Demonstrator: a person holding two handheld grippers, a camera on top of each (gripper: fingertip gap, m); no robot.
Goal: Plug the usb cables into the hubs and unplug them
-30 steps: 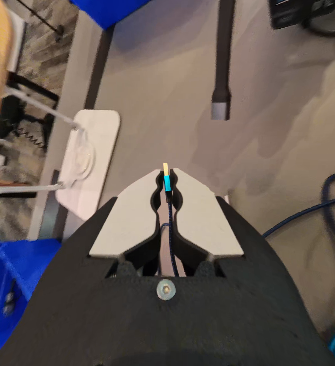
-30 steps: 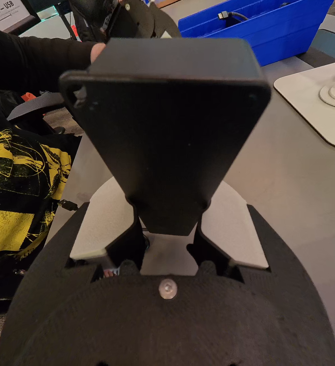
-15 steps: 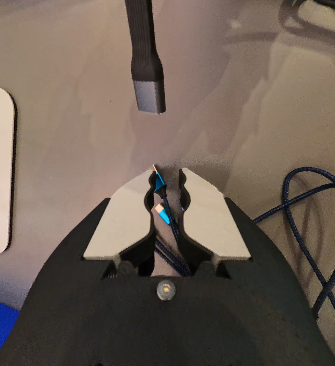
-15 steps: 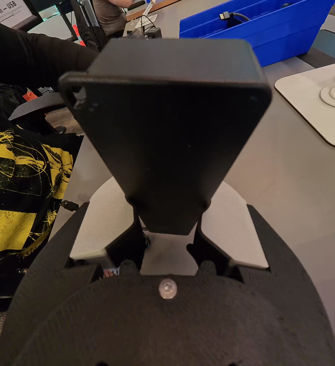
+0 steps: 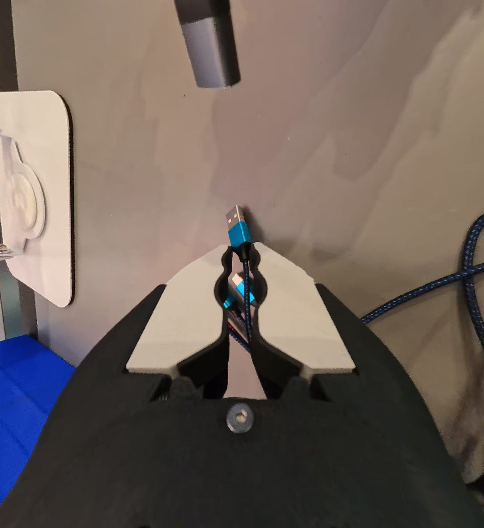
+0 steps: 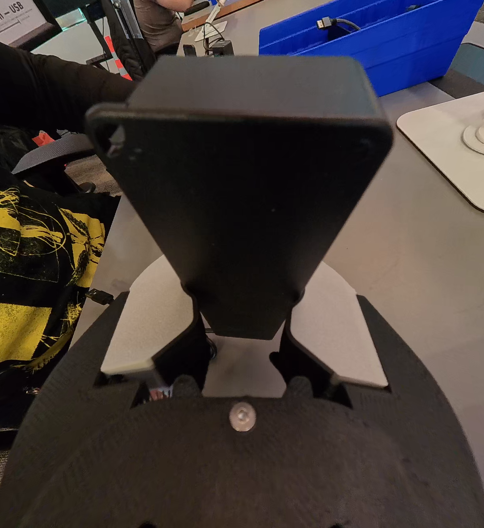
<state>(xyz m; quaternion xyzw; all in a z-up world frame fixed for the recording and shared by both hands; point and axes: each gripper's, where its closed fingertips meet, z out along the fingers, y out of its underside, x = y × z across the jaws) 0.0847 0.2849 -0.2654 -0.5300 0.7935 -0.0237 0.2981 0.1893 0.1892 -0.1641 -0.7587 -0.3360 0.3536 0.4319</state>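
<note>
In the left wrist view my left gripper is shut on the black collar of a blue USB plug. The plug's metal end sticks out ahead of the fingertips, just above the grey table. A second blue connector of the braided cable lies under the fingers. A dark bar with a grey end lies farther ahead. In the right wrist view my right gripper is shut on a large black hub and holds it up above the table. The hub hides the fingertips.
A white plate with a clear mount lies to the left; it also shows in the right wrist view. Blue bins stand near. Loops of blue braided cable lie to the right. A black USB plug lies by a person's yellow-black shirt.
My left gripper opened, the blue plug leaned loose against one finger, then the pads came together once more, now on its black collar with the plug turned. The right gripper and hub stayed still.
</note>
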